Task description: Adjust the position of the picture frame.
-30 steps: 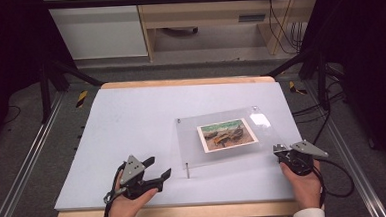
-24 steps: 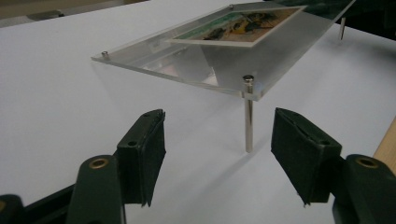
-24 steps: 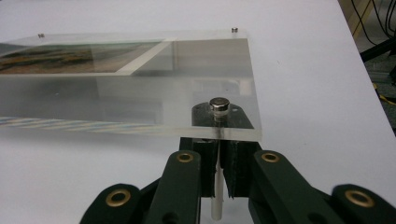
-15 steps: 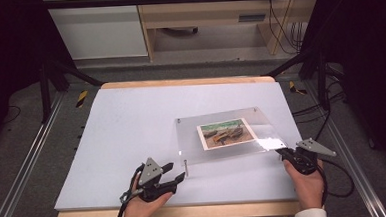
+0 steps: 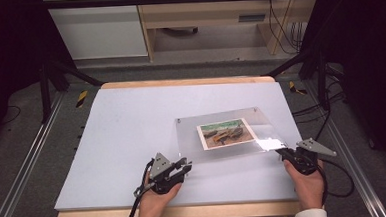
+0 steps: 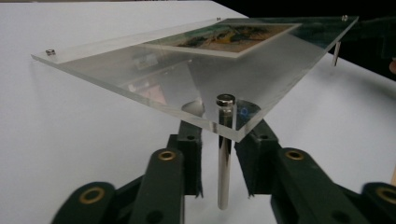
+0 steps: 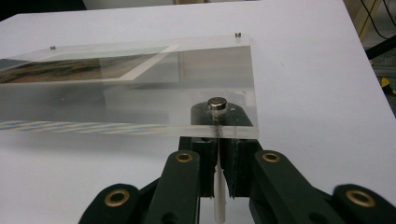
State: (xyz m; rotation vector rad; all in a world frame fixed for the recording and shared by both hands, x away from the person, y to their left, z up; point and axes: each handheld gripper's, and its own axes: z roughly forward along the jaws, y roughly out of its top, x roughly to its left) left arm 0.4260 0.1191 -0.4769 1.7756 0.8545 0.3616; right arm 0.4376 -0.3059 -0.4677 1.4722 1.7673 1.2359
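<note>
Looking down from the high view, we see the clear acrylic frame (image 5: 227, 133) with its printed picture (image 5: 227, 133) lying right of centre on the white table (image 5: 122, 137). Our left gripper (image 5: 183, 168) sits at the frame's 7 o'clock corner and our right gripper (image 5: 285, 155) at its 5 o'clock corner; the near edge looks raised off the table.

From the left gripper view, the metal standoff post (image 6: 224, 154) under that corner stands upright between the two black jaws. They are apart, with a gap on each side of the post, so nothing is gripped on this side.

From the right gripper view, the jaws are pressed together on the white post (image 7: 217, 189) beneath the capped corner bolt (image 7: 217, 104), holding that corner up.

We judge the step to be taking hold of both near posts. Next, the left jaws must close squarely on their post before any lift, or the frame may tip or twist.
</note>
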